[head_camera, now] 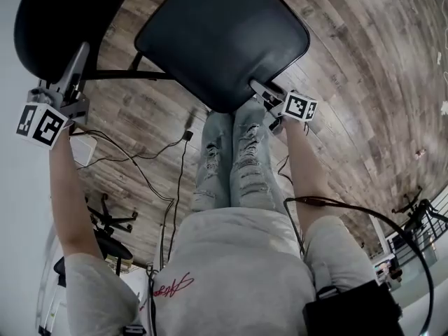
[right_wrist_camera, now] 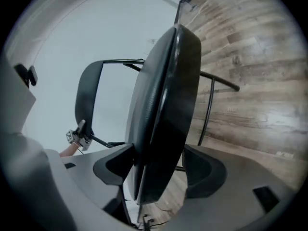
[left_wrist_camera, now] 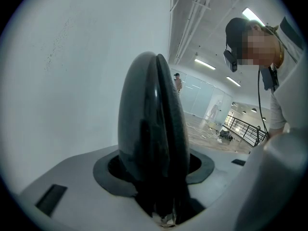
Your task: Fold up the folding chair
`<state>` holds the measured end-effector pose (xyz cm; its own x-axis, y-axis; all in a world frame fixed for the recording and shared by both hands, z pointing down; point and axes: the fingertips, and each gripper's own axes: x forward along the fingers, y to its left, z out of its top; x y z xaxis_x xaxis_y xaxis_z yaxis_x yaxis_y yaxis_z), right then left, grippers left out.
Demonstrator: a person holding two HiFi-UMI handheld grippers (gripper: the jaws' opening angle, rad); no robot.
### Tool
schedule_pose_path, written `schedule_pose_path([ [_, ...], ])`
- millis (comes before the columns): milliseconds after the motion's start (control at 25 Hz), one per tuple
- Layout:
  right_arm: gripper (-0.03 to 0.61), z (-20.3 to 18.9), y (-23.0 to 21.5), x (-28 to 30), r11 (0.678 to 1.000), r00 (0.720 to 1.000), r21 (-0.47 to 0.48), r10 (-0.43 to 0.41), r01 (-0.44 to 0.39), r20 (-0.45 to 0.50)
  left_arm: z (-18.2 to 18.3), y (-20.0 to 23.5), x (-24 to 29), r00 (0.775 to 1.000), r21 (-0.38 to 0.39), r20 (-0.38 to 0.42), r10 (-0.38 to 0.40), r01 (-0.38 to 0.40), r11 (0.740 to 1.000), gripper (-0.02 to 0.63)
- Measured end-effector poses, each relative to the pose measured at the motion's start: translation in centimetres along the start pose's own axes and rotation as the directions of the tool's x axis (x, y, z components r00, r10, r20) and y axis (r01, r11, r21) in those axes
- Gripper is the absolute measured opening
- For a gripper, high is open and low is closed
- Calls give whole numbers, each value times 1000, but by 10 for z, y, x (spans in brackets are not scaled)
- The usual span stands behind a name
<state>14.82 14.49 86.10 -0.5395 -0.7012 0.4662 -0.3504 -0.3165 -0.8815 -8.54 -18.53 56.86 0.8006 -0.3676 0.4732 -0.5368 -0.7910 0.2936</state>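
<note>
The folding chair stands open in front of me, its black padded seat (head_camera: 224, 37) at top centre and its black backrest (head_camera: 63, 19) at top left. My left gripper (head_camera: 75, 65) reaches up to the backrest's edge. In the left gripper view the backrest (left_wrist_camera: 149, 119) fills the gap of the left gripper (left_wrist_camera: 154, 170), with both pads against it. My right gripper (head_camera: 264, 93) is at the seat's near edge. In the right gripper view the seat (right_wrist_camera: 163, 105) stands edge-on inside the wide jaws of the right gripper (right_wrist_camera: 159, 170), with a gap on the right side.
The chair's thin black frame tube (head_camera: 133, 75) runs between backrest and seat. Cables (head_camera: 150, 159) trail over the wood floor (head_camera: 364, 61). A white wall (head_camera: 10, 187) stands at the left. My legs in ripped jeans (head_camera: 231, 159) are below the seat. An office chair base (head_camera: 108, 219) lies lower left.
</note>
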Motion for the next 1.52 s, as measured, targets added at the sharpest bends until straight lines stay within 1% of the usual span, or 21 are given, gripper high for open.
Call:
schedule_pose_path([
  [80, 293, 0, 6, 5, 992, 992, 28, 127, -127, -14, 2, -3, -2, 1000, 8, 6, -6, 6, 1000, 252],
  [160, 293, 0, 19, 14, 975, 974, 10, 222, -222, -34, 5, -6, -10, 1000, 17, 18, -14, 14, 1000, 245],
  [200, 293, 0, 24, 17, 970, 969, 2, 245, -245, -39, 7, -7, -14, 1000, 16, 24, -17, 17, 1000, 241],
  [280, 290, 5, 28, 20, 967, 967, 10, 254, -254, -24, 9, -8, -15, 999, 2, 30, -27, 27, 1000, 228],
  [360, 290, 13, 26, 20, 970, 971, 40, 241, -241, 6, 11, -9, -10, 998, -24, 28, -49, 49, 998, 210],
  [480, 287, 18, 27, 18, 972, 975, 76, 223, -223, 10, 13, -17, -8, 996, -58, 27, -90, 91, 994, 173],
  [600, 281, 16, 43, 15, 974, 977, 77, 212, -213, 21, 18, -25, -18, 993, -72, 28, -117, 119, 990, 149],
  [720, 275, 16, 62, 13, 980, 984, 87, 177, -179, 27, 25, -38, -32, 991, -73, 30, -134, 136, 988, 129],
  [840, 266, 25, 82, 12, 988, 990, 71, 137, -139, 20, 37, -54, -43, 989, -49, 37, -142, 144, 988, 110],
  [920, 259, 31, 93, 11, 993, 996, 70, 90, -91, 5, 41, -60, -46, 990, -32, 41, -134, 136, 990, 106],
  [1000, 256, 35, 103, 12, 994, 1000, 103, 24, -22, -14, 44, -63, -48, 992, -16, 41, -119, 120, 993, 106],
  [1120, 253, 41, 134, 19, 984, 1000, 180, -3, 7, -21, 51, -66, -49, 994, 10, 41, -100, 99, 995, 106],
  [1280, 250, 46, 167, 20, 973, 997, 218, -66, 74, -46, 59, -75, -54, 994, 43, 44, -96, 95, 995, 106],
  [1400, 235, 50, 196, 27, 970, 995, 226, -70, 86, -77, 63, -77, -59, 993, 72, 57, -106, 102, 992, 106],
  [1520, 211, 72, 243, 51, 980, 991, 193, -32, 56, -127, 79, -70, -61, 994, 110, 69, -86, 78, 991, 106],
])
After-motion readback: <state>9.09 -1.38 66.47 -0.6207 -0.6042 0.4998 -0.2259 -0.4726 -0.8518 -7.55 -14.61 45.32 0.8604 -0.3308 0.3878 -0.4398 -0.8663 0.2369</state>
